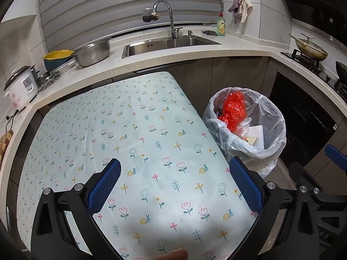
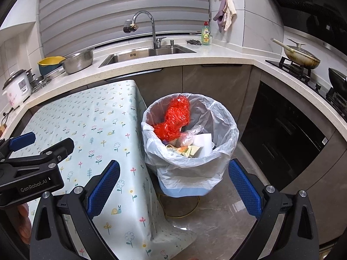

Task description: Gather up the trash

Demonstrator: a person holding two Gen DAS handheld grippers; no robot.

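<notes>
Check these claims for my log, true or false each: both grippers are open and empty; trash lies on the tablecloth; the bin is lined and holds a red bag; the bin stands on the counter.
1. Left gripper and right gripper are open, empty: true.
2. Trash lies on the tablecloth: false, none shows on it.
3. The bin is lined and holds a red bag: true.
4. The bin stands on the counter: false, it stands on the floor beside the table.
</notes>
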